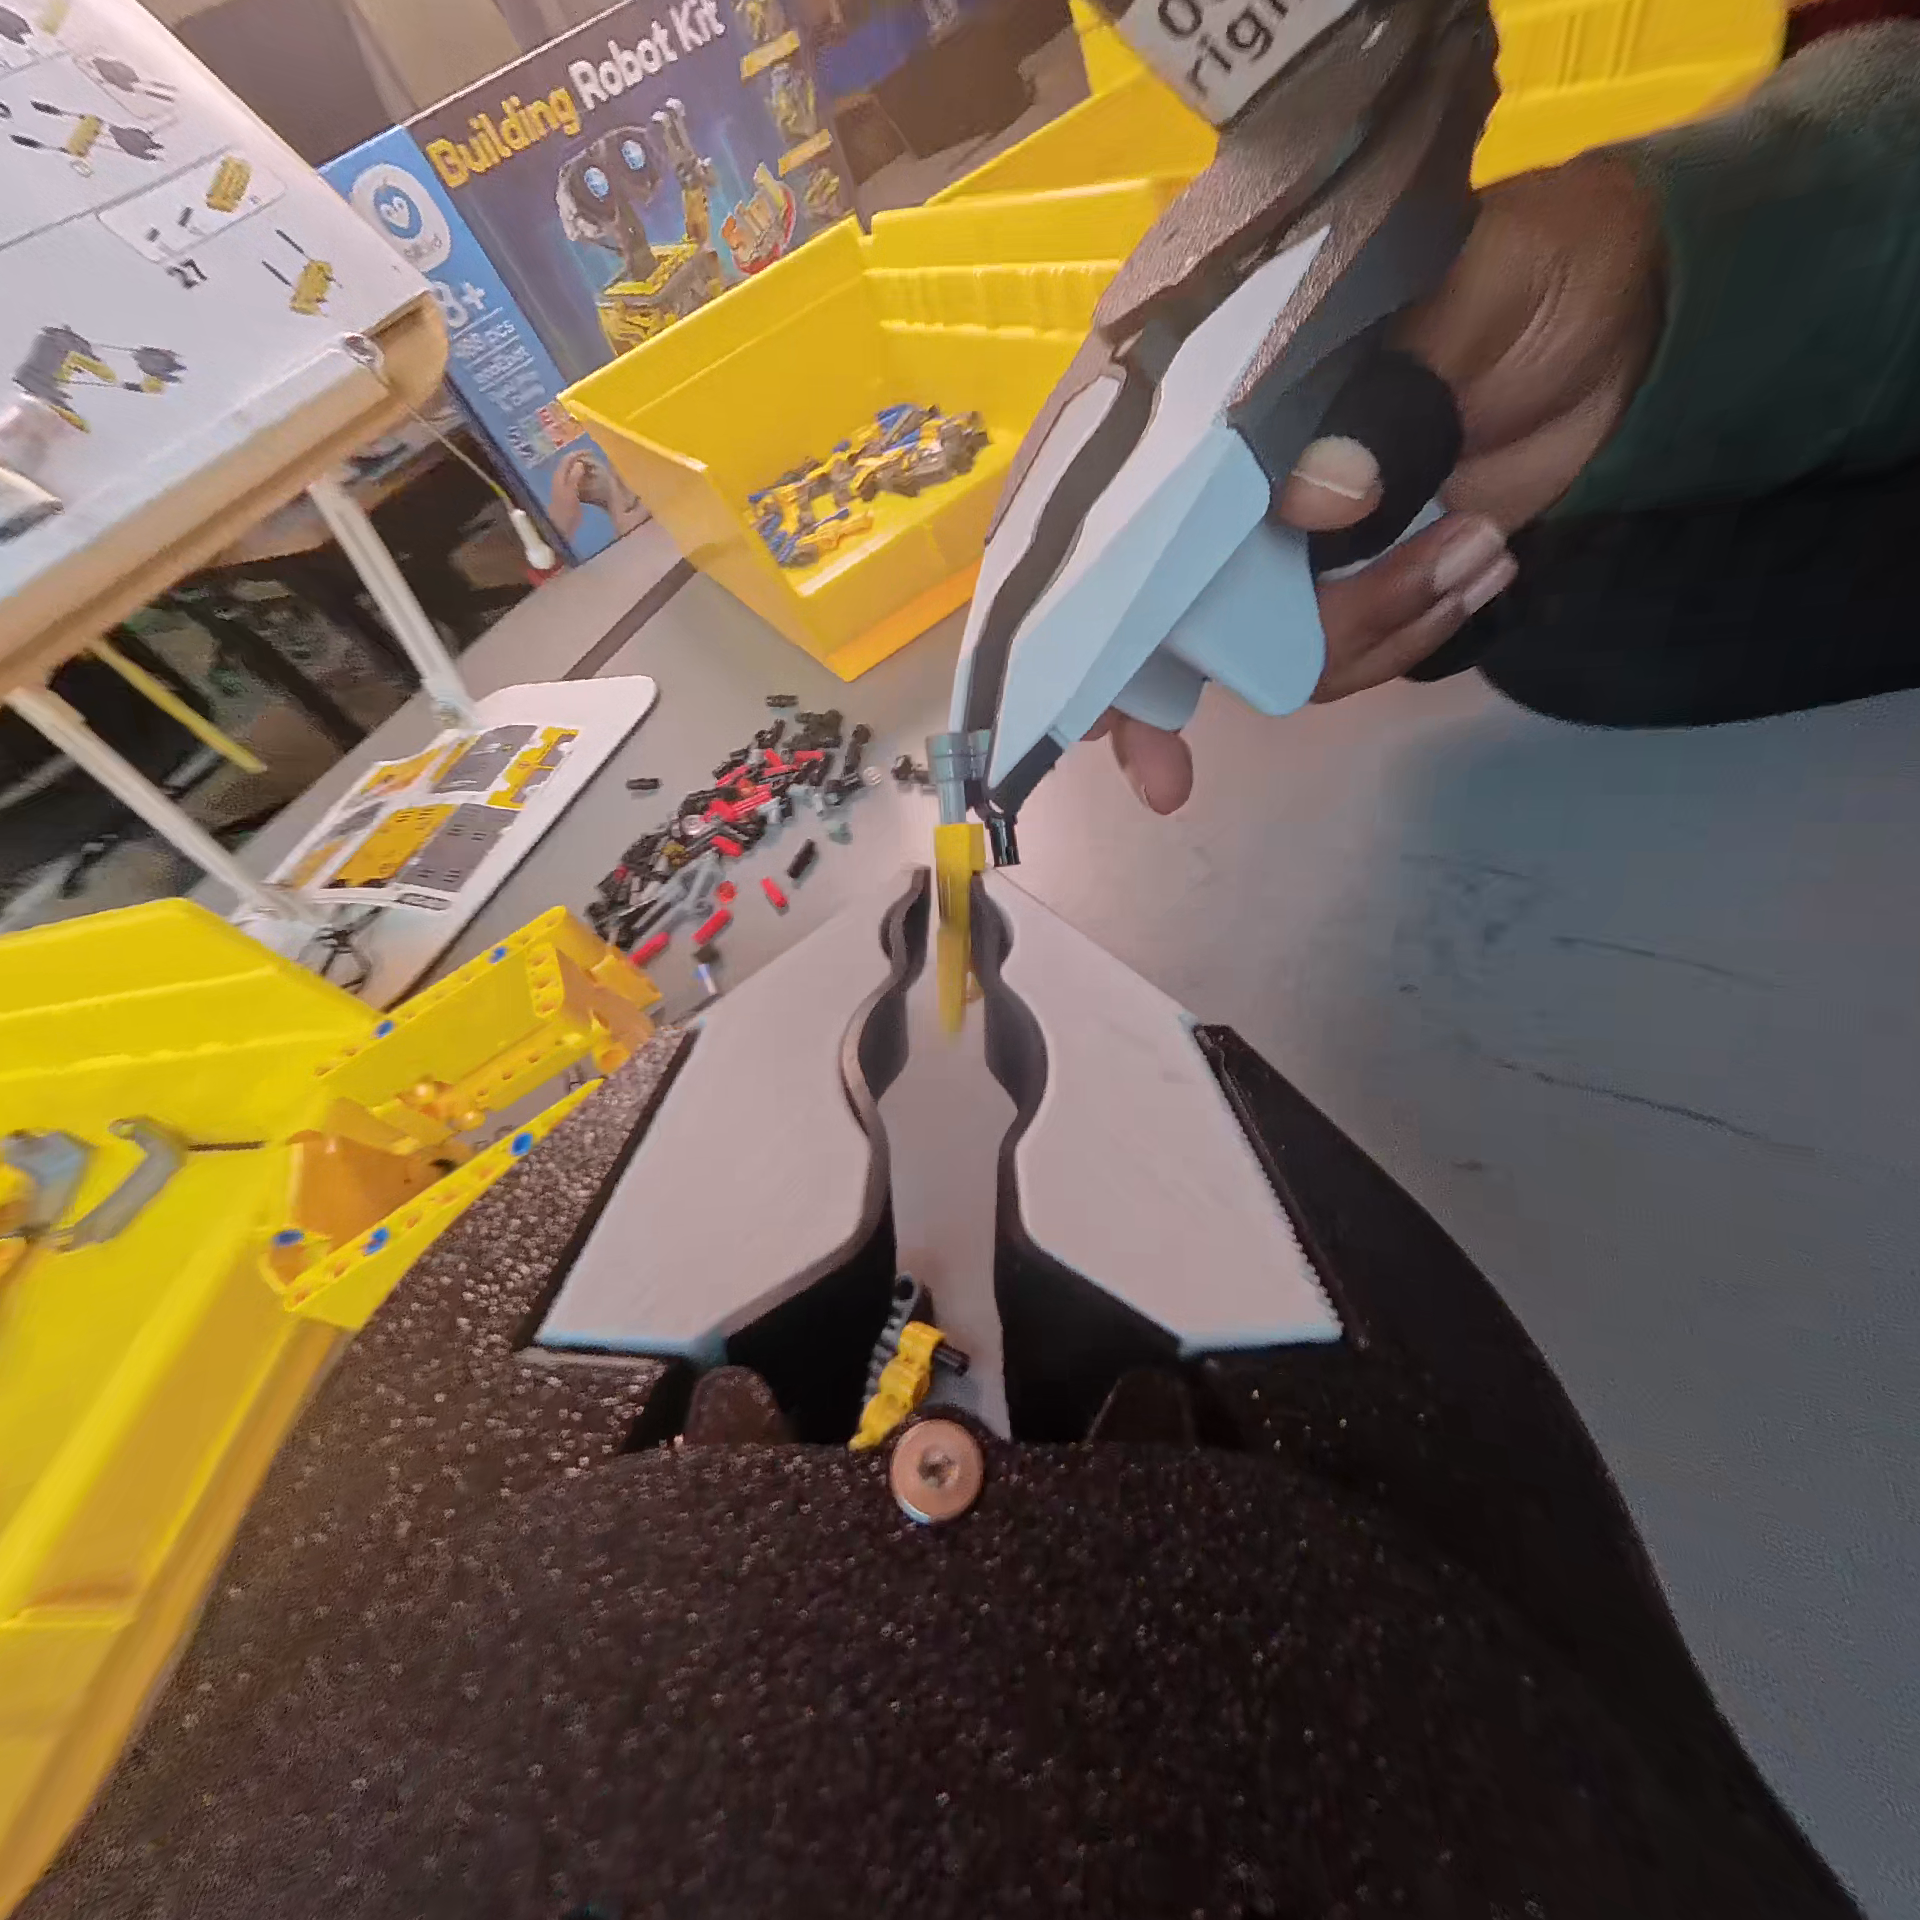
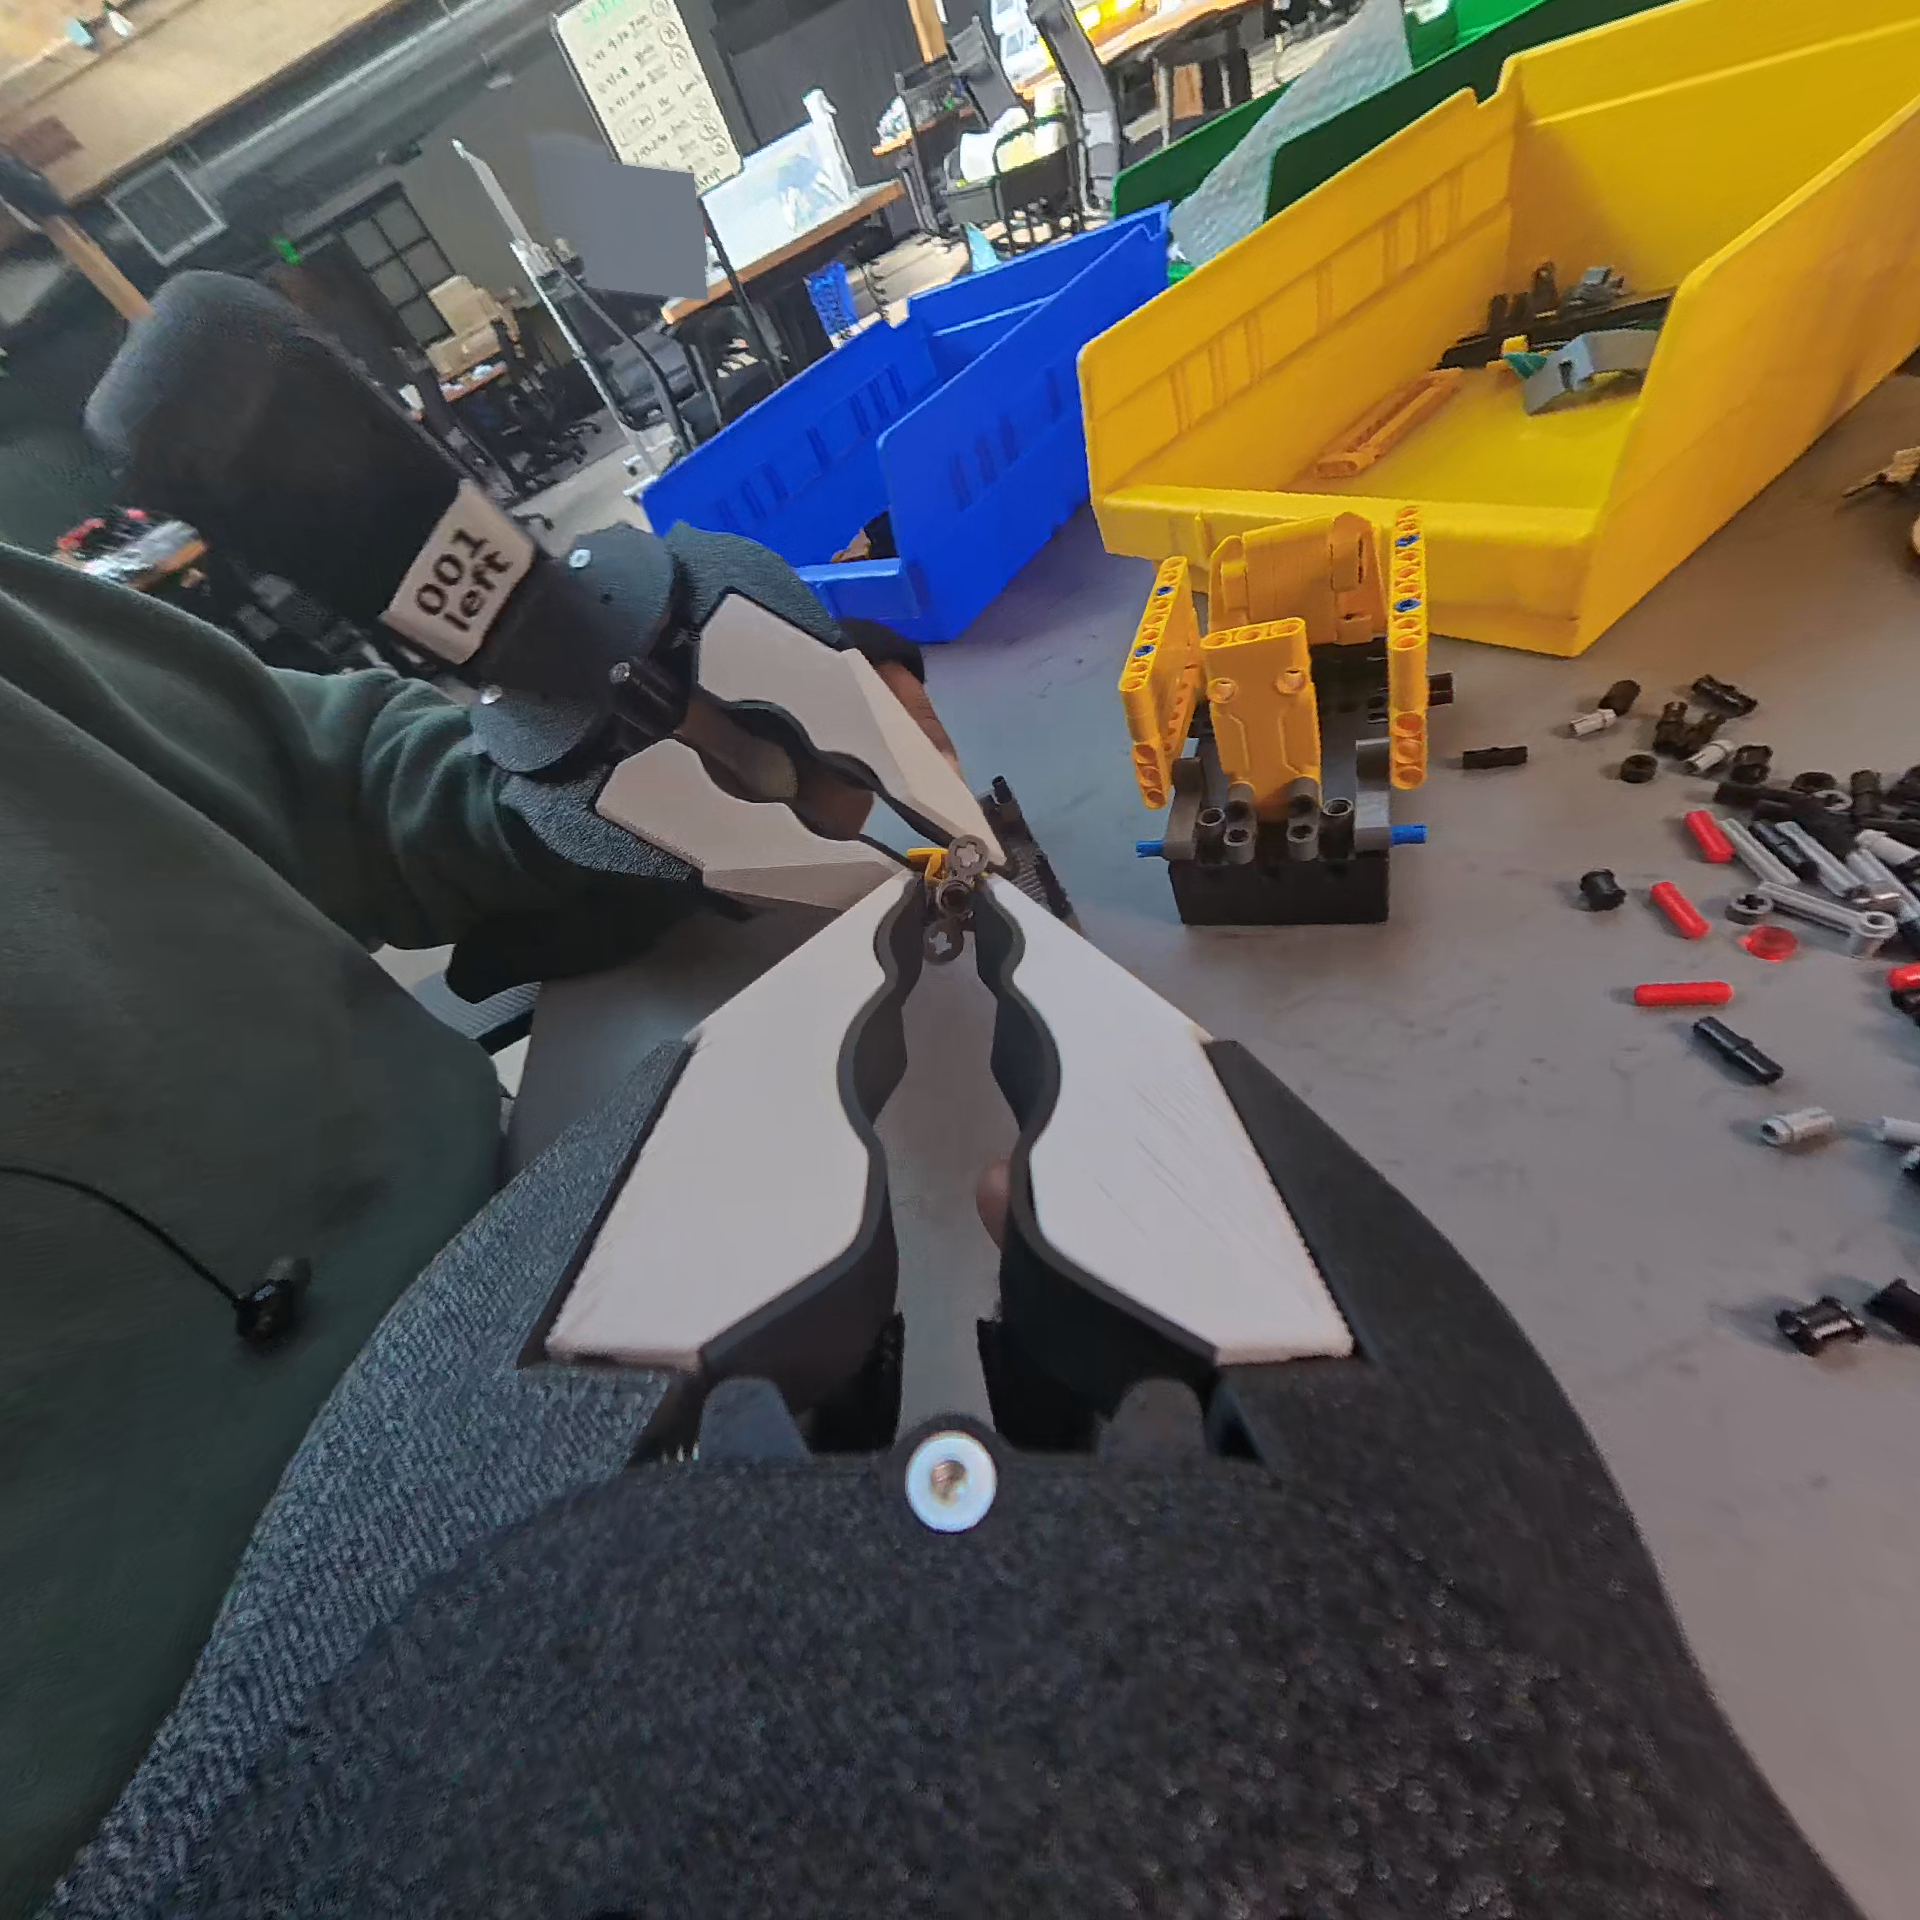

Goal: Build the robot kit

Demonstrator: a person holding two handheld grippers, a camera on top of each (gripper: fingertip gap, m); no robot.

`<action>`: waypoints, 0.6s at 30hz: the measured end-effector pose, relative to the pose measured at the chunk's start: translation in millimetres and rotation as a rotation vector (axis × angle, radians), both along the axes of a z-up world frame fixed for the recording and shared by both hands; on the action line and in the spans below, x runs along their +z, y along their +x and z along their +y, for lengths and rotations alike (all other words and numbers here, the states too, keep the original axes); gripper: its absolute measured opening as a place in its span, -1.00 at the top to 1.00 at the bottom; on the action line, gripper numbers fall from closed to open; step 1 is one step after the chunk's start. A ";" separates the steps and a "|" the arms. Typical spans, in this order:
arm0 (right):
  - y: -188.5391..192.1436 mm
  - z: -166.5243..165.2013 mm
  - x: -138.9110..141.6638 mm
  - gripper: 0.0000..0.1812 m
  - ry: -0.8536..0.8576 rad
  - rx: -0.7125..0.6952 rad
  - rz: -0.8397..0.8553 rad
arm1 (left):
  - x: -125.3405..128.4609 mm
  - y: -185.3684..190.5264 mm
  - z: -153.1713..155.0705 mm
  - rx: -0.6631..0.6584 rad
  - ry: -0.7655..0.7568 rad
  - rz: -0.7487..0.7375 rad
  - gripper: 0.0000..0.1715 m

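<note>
My left gripper [image 1: 951, 888] is shut on a small yellow brick piece [image 1: 954, 940] that stands upright between its tips. My right gripper [image 1: 992, 805] comes down from the upper right, tip to tip with it, shut on a small grey connector [image 1: 948, 767] with a black pin [image 1: 1003, 844] beside it. The connector touches the top of the yellow piece. In the right wrist view, my right gripper [image 2: 951, 894] pinches the grey connector [image 2: 945, 930], and the left gripper [image 2: 961, 847] meets it from the left with the yellow piece [image 2: 928, 860]. Both are held above the grey table.
A partly built yellow and black model [image 2: 1288, 727] stands on the table, with loose small parts [image 2: 1818, 862] to its right. Yellow bin [image 2: 1558, 436] and blue bins [image 2: 935, 447] stand behind. In the left view: a parts pile [image 1: 748, 821], booklet [image 1: 447, 800], yellow bin [image 1: 831, 582], kit box [image 1: 623, 208]. The tips of both grippers are at nearly the same place.
</note>
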State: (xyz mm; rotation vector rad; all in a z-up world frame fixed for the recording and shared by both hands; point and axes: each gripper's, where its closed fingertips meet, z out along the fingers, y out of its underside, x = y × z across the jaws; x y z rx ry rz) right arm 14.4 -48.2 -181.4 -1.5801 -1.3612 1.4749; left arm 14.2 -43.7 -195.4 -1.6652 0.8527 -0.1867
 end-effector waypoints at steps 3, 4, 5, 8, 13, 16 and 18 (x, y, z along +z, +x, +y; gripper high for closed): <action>5.0 -9.2 8.8 0.89 -0.007 0.078 0.039 | 5.9 5.6 -7.7 -0.101 -0.140 -0.207 0.82; 6.1 -12.2 10.8 0.89 0.009 0.097 0.052 | 7.1 7.7 -11.2 -0.141 -0.184 -0.267 0.84; 7.0 -14.8 12.0 0.89 0.027 0.112 0.060 | 7.7 9.8 -14.8 -0.178 -0.226 -0.315 0.81; 10.0 -14.1 18.0 0.93 0.049 0.116 0.086 | 7.6 9.9 -17.6 -0.217 -0.318 -0.404 0.63; 10.0 -12.3 18.0 0.93 0.065 0.101 0.084 | 9.4 14.7 -21.7 -0.236 -0.254 -0.342 0.80; 14.9 -16.1 25.7 0.93 0.103 0.140 0.134 | 16.2 19.1 -32.0 -0.332 -0.337 -0.445 0.75; 21.2 -23.2 32.9 0.93 0.164 0.187 0.184 | 24.5 19.7 -38.1 -0.398 -0.412 -0.556 0.71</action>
